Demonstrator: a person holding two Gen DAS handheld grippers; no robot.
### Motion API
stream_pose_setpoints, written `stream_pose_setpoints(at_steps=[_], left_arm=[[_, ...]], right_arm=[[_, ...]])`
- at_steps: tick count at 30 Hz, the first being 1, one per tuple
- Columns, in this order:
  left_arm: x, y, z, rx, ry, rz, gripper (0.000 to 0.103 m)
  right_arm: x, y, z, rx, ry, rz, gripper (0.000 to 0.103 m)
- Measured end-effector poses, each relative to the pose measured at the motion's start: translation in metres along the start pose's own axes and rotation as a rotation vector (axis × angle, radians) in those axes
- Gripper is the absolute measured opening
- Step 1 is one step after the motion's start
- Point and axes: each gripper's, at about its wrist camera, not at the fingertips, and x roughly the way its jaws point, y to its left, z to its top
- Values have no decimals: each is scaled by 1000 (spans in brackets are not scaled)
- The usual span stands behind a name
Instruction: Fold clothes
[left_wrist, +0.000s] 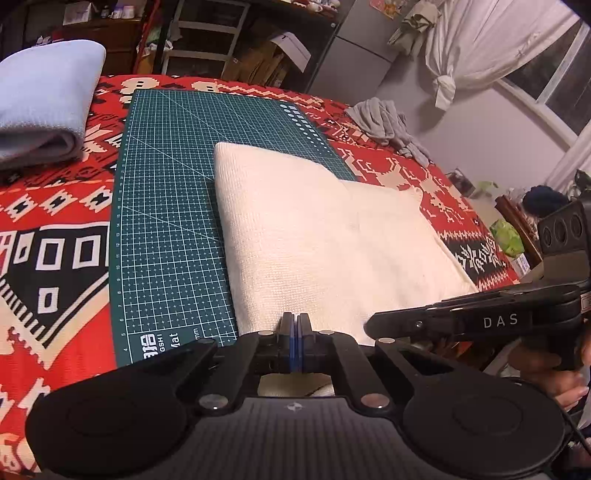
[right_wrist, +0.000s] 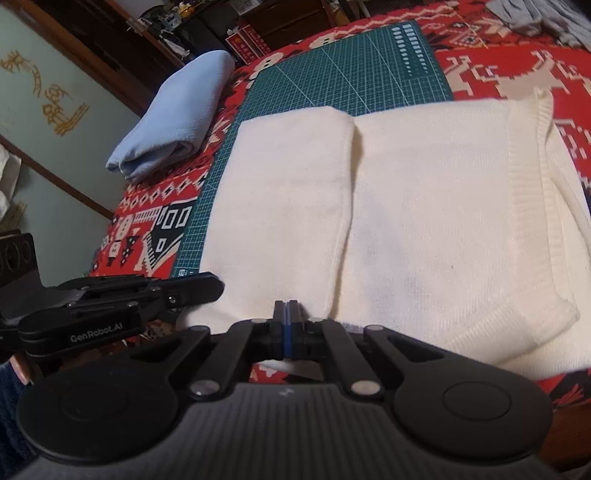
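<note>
My left tool (left_wrist: 295, 325) and right tool (right_wrist: 286, 314) both sit at the near edge of the cream sweater (left_wrist: 325, 240), side by side, each with its pads pressed together; whether cloth is caught between them I cannot tell. The sweater lies folded flat, partly on the green mat (left_wrist: 166, 206) and partly on the red patterned cover (left_wrist: 55, 206), directly ahead of both tools. Its long axis runs away from me, a fold seam (right_wrist: 349, 206) follows that axis, and the ribbed hem (right_wrist: 532, 206) borders the right side.
</note>
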Motion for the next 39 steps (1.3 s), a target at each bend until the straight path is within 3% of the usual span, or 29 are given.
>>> stream_pose_setpoints(at_steps=[3, 8, 12, 18, 20, 26, 32, 34, 35, 36, 39], left_arm=[[-9, 1, 8, -6, -27, -28, 4], [-8, 2, 31, -7, -67, -20, 4], [12, 10, 44, -40, -44, -3, 4], [41, 13, 39, -50, 1, 0, 3], [39, 9, 38, -39, -2, 10, 3], [19, 20, 40, -120, -40, -40, 4], [2, 25, 39, -111, -61, -21, 3], [7, 25, 35, -100, -31, -2, 3], [10, 26, 33, -98, -22, 2, 3], [12, 26, 32, -98, -21, 5, 3], [13, 22, 32, -99, -26, -11, 3]], right_arm=[[-11, 7, 6, -34, -44, 0, 11], [-15, 23, 32, -85, -106, -16, 12], [-1, 31, 46, -118, -100, -22, 13], [25, 24, 42, -161, -79, -115, 11], [20, 18, 39, -154, -84, -101, 11], [-11, -2, 50, -99, -188, -160, 29], [2, -22, 79, -21, -203, -142, 42], [13, -19, 85, -27, -188, -139, 42], [18, -17, 88, -30, -177, -139, 31], [22, -15, 90, -33, -161, -140, 4], [15, -5, 92, -36, -192, -158, 5]])
